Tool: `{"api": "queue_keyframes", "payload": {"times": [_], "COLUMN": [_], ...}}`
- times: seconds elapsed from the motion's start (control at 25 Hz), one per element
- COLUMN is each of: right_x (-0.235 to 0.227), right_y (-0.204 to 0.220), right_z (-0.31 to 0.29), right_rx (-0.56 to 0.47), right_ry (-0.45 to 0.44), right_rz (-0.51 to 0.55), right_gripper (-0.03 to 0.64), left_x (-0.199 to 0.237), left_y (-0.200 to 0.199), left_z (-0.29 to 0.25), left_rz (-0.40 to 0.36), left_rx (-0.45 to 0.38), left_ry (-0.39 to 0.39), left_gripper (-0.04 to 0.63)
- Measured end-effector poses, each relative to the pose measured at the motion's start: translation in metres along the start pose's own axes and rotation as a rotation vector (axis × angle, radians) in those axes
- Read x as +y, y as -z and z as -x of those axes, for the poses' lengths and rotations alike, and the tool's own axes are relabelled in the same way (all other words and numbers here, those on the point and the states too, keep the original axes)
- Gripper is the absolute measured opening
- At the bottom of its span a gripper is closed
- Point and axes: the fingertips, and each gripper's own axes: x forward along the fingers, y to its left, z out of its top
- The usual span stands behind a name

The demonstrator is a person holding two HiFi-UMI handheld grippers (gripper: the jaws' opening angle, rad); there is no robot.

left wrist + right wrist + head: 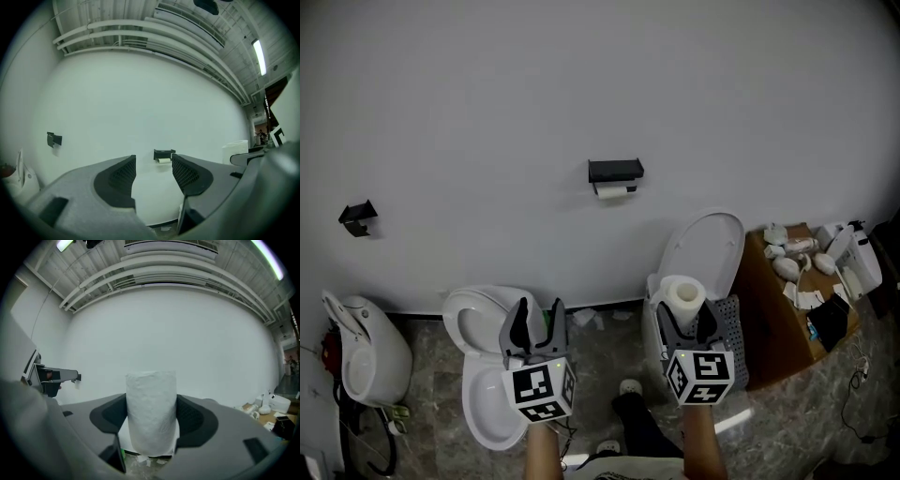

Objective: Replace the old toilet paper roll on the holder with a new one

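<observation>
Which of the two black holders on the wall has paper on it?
The middle holder: a small white roll hangs under it. The holder at far left shows no paper.

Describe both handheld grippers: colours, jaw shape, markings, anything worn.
They match. The left gripper and right gripper have grey moulded bodies ending in two dark, curved jaws, each faced with black mesh-textured pads. Each carries a white cube printed with black square markers. No cables show, and no sleeves are visible on the forearms.
</observation>
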Motion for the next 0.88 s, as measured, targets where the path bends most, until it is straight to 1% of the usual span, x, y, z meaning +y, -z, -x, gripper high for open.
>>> {"api": "queue_keyframes", "payload": {"times": [0.44,0.64,0.88], "right_x": [-0.036,-0.056,-0.081], "right_y": [-0.003,-0.015,-0.029], "right_z": [-0.099,-0.157,-0.222], "right_rx": [-0.013,-0.018,-0.034], "right_ry": [-0.044,-0.075,-0.102], "right_rz": [-0.006,-0.006,-0.014], "right_gripper": [0.301,0.301,0.301], "left_x": [-0.007,-0.008,-0.014], "left_y": [0.0,-0.008,-0.016], "left_z": [-0.091,-0.144,-0.208], "left_rz": [-0.024,-0.014,-0.024], "left_rx": [-0.029,-0.05,-0.056], "left_ry": [-0.033,-0.068,-0.097], "left_gripper": [0.236,0.236,0.236]}}
